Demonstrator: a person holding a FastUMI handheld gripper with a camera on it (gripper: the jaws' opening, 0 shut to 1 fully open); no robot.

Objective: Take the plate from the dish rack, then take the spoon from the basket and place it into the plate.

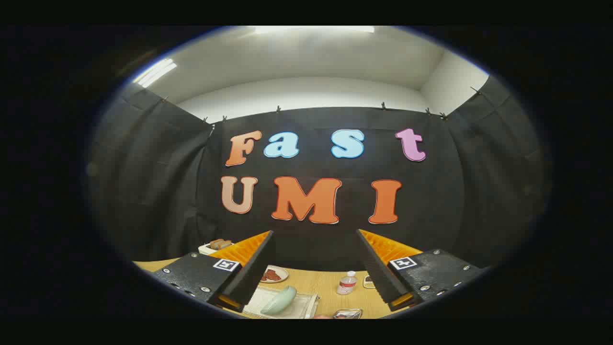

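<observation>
My gripper (314,233) is raised high above the wooden table (325,285) and points at the booth's back wall, its fingers (258,258) wide apart and holding nothing. Far below, between the fingers, a pale green plate (279,300) stands tilted in a white dish rack (300,306). Something shiny (348,314) lies on the table to the right of the rack; I cannot tell what it is.
A small plate with red food (273,274) sits on the table beyond the rack. A clear plastic bottle (346,282) stands to its right. A white tray with brown items (216,245) rests behind the left finger. A small object (368,281) lies by the right finger.
</observation>
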